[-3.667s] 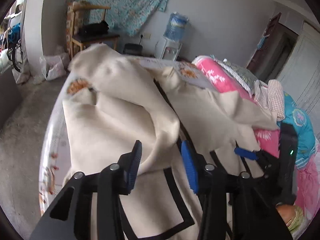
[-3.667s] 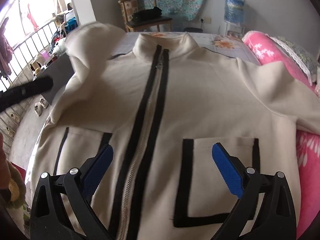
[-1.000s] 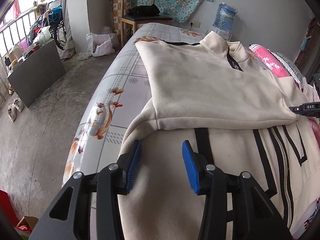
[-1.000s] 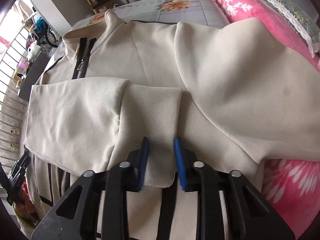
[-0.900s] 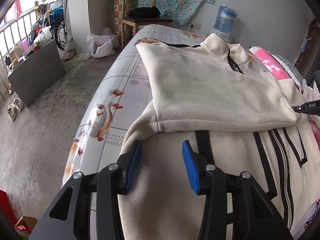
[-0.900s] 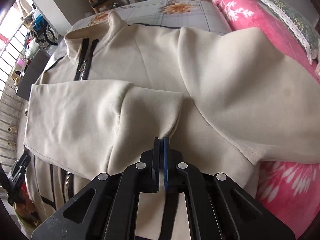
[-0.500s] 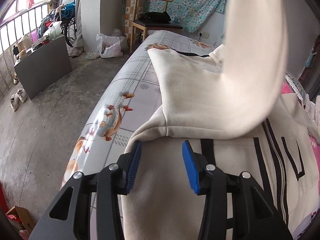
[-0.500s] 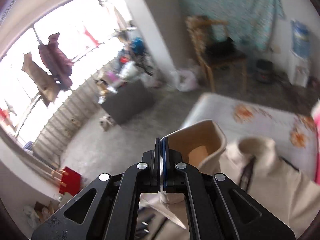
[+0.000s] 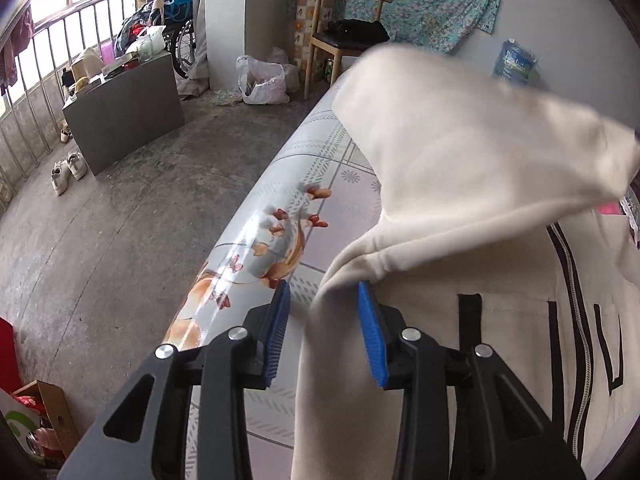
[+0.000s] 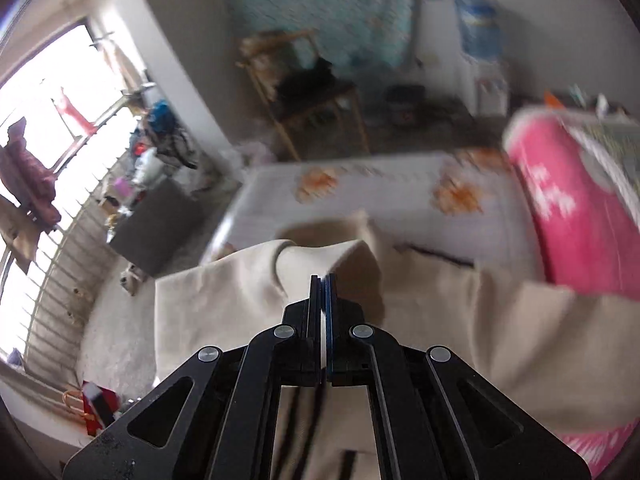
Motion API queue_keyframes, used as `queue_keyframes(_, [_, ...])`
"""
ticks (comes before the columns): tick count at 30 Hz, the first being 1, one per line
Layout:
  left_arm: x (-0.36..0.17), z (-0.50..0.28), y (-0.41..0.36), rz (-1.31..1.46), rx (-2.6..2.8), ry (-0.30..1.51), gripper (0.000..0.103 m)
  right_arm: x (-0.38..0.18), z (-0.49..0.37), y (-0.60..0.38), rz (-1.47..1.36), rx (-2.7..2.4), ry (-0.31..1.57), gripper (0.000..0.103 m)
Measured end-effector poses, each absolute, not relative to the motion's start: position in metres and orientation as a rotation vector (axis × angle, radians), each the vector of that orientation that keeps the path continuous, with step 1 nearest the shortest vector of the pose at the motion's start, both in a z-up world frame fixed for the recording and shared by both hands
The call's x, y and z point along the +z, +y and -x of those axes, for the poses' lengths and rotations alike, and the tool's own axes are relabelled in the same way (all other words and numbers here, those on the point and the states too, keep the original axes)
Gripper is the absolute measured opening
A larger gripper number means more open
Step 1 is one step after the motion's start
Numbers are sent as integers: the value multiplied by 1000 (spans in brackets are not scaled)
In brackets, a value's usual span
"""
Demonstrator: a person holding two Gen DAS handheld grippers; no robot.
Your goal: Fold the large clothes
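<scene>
A cream zip jacket (image 9: pixel 500 320) with black trim lies on the bed. One sleeve (image 9: pixel 480 140) is lifted off it and hangs in the air, blurred. My left gripper (image 9: pixel 324 320) sits low at the jacket's left side edge by the armpit seam. Its jaws are closing with that edge between them; the right pad touches the cloth and the left pad (image 9: pixel 280 320) stands clear of it. My right gripper (image 10: pixel 324 300) is shut on the cuff of the sleeve (image 10: pixel 320 256), held high above the jacket body (image 10: pixel 480 320).
The bed's floral sheet (image 9: pixel 260 248) drops off to bare concrete floor on the left. A pink blanket (image 10: pixel 580 208) lies along the right. A wooden chair (image 9: pixel 344 44), a plastic bag (image 9: pixel 260 80), a grey cabinet (image 9: pixel 120 112), shoes (image 9: pixel 68 168) and a water dispenser (image 10: pixel 480 48) stand beyond.
My right gripper shut on the sleeve cuff and lifted it high, so the sleeve now hangs above the jacket. My left gripper slid to the jacket's side edge and its jaws narrowed.
</scene>
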State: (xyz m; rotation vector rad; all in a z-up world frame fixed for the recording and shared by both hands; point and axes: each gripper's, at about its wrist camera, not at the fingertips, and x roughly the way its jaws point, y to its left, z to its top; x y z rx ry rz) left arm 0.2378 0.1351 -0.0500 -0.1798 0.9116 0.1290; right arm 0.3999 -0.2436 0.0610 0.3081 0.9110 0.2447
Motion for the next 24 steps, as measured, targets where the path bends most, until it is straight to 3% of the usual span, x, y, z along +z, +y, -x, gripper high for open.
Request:
queue_keyframes(5, [-51, -240, 130, 145, 140, 918, 34, -10, -390, -292, -360, 142, 1016, 0])
queue_keyframes(13, [-50, -239, 126, 142, 148, 924, 34, 13, -363, -300, -381, 184, 966, 0])
queue_keyframes(21, [-48, -236, 130, 160, 98, 925, 34, -53, -374, -310, -291, 61, 1094, 0])
queue_keyframes(24, [-34, -225, 135, 161, 59, 901, 34, -44, -370, -299, -198, 40, 1068, 4])
